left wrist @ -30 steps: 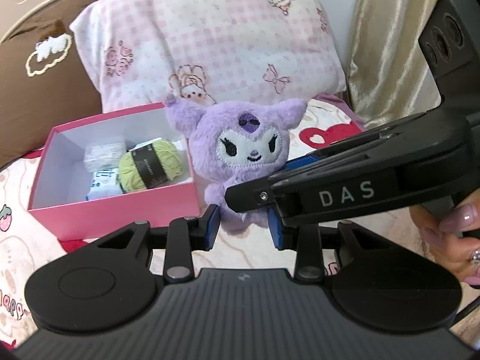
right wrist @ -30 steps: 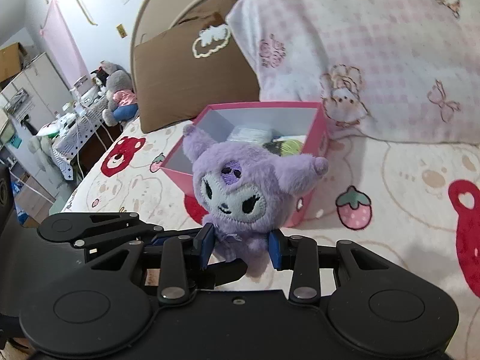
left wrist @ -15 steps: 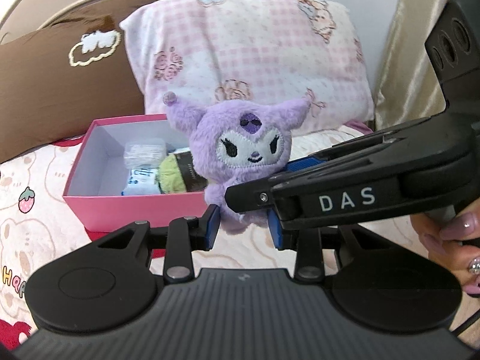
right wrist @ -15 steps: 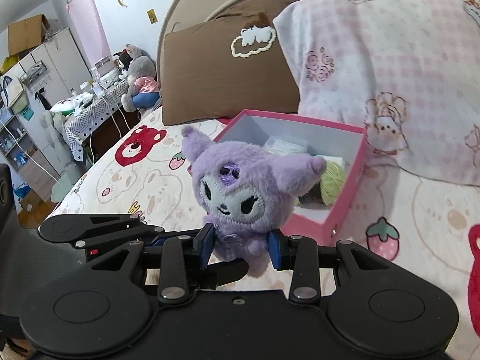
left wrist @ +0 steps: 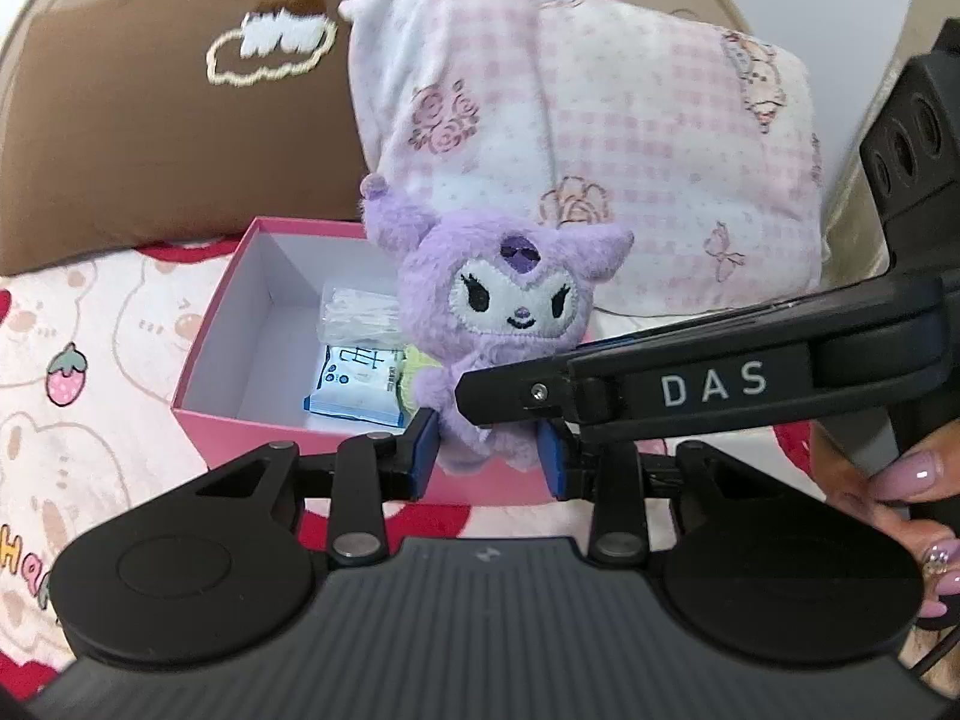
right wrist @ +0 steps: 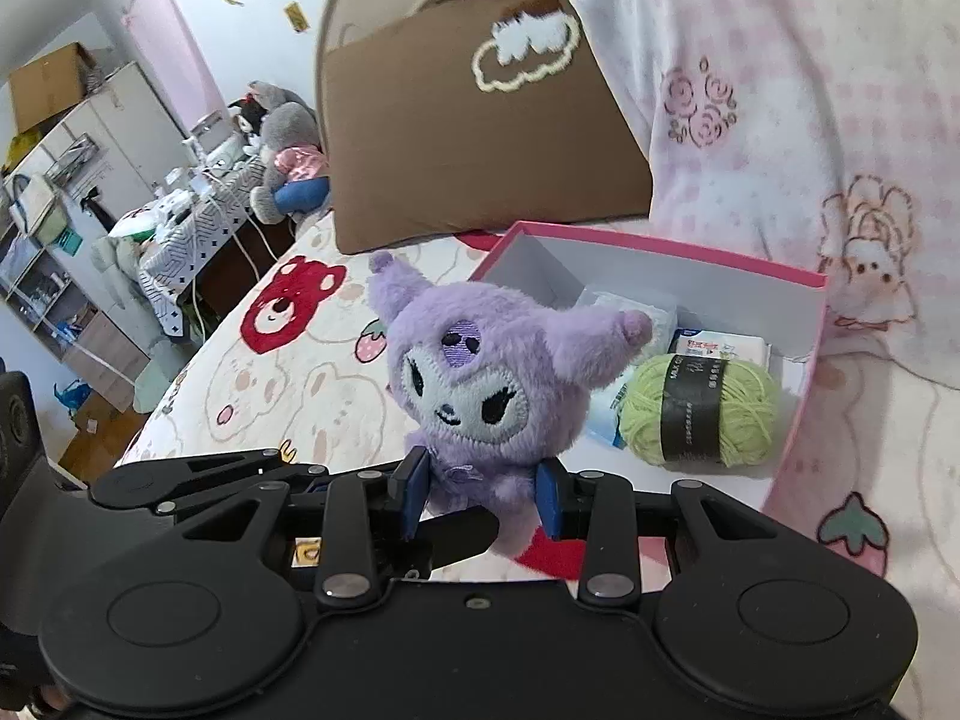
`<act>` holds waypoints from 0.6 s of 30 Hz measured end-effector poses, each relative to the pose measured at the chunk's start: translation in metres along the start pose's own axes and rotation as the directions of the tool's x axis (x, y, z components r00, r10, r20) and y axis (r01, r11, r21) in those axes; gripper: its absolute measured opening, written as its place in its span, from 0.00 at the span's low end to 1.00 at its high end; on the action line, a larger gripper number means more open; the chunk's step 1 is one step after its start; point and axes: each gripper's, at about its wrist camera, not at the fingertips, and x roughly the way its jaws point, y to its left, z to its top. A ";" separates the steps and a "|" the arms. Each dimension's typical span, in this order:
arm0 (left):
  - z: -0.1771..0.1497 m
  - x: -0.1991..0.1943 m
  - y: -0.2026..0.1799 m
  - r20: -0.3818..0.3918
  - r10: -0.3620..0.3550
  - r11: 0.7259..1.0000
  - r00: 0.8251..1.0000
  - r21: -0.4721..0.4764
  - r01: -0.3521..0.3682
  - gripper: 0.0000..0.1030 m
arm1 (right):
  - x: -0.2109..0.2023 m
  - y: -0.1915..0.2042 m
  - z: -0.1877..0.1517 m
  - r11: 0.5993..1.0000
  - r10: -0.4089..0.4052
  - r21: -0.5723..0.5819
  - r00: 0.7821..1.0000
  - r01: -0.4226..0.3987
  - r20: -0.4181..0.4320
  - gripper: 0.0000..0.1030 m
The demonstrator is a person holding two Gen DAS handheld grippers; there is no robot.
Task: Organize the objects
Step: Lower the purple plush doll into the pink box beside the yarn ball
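Both grippers, left gripper (left wrist: 487,457) and right gripper (right wrist: 482,491), had carried the purple plush toy (left wrist: 503,324), clamped between their fingers, closer to the pink box (right wrist: 804,324) beyond.

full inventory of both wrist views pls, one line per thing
plush toy: 1, purple, clamped at its base by both tongs, in front of the box
box: 1, pink outside and white inside, open, on the bed
yarn ball: 1, green with dark band, in the box
tissue pack: 1, white and blue, in the box
clear plastic pack: 1, transparent, in the box, towards its back
brown pillow: 1, white cloud design, behind the box
pink checked pillow: 1, beside the brown one
bedsheet: 1, cream, bear and strawberry print
left tongs: black, blue pads
right tongs: black, blue pads
hand: 1, painted nails, right edge of left view
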 end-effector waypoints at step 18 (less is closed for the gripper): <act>0.018 0.104 0.065 -0.102 0.018 0.995 0.995 -0.100 -0.028 0.32 | 0.109 -0.055 0.039 0.978 0.002 0.205 0.988 0.029 -0.151 0.39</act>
